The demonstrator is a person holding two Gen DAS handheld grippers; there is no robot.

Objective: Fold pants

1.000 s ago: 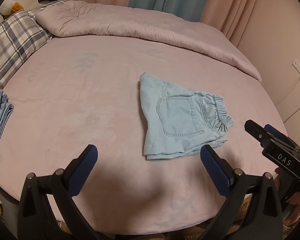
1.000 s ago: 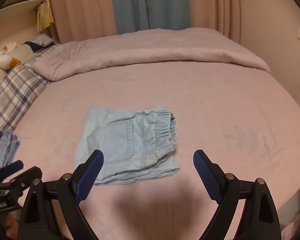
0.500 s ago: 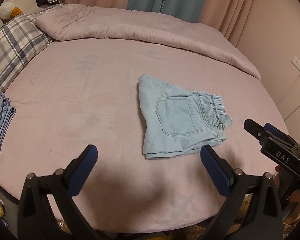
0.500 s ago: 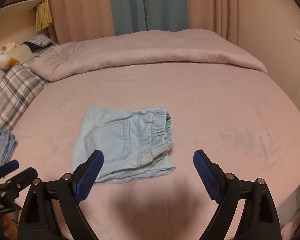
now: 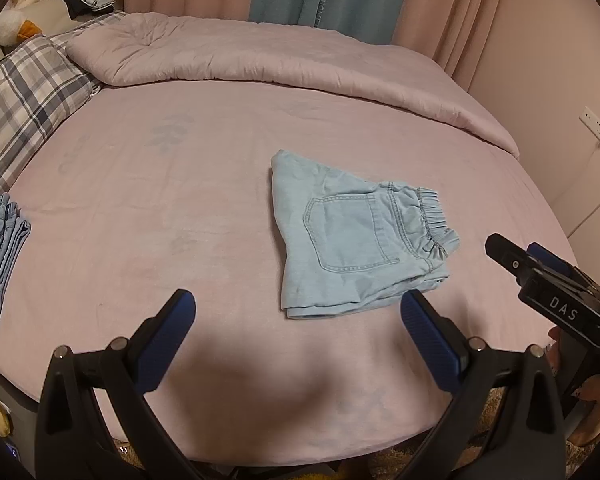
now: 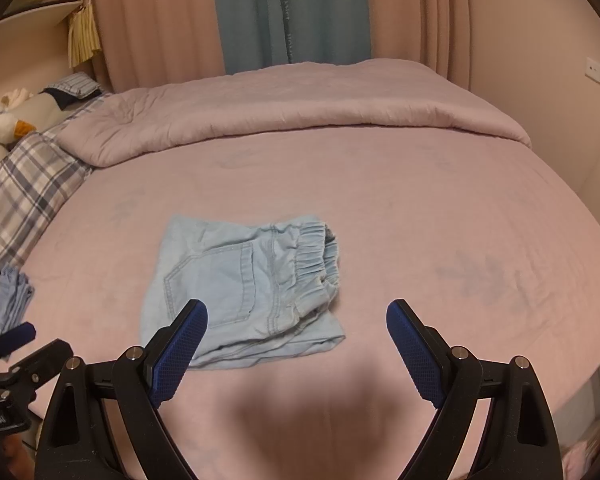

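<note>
A pair of light blue denim pants (image 5: 352,240) lies folded into a small square on the pink bed, back pocket up, elastic waistband to the right. It also shows in the right wrist view (image 6: 244,292). My left gripper (image 5: 296,336) is open and empty, held above the bed's near edge, just short of the pants. My right gripper (image 6: 296,344) is open and empty, near the pants' front right corner. The right gripper also shows at the right edge of the left wrist view (image 5: 548,280).
A second folded blue garment (image 5: 0,256) lies at the bed's left edge. A plaid pillow (image 5: 24,92) and a rolled pink duvet (image 5: 280,56) lie at the back. Stuffed toys (image 6: 4,120) sit far left. A wall socket (image 5: 598,136) is on the right.
Both grippers have drawn back and risen a little from the folded pants. The pants have not moved. Both stay open.
</note>
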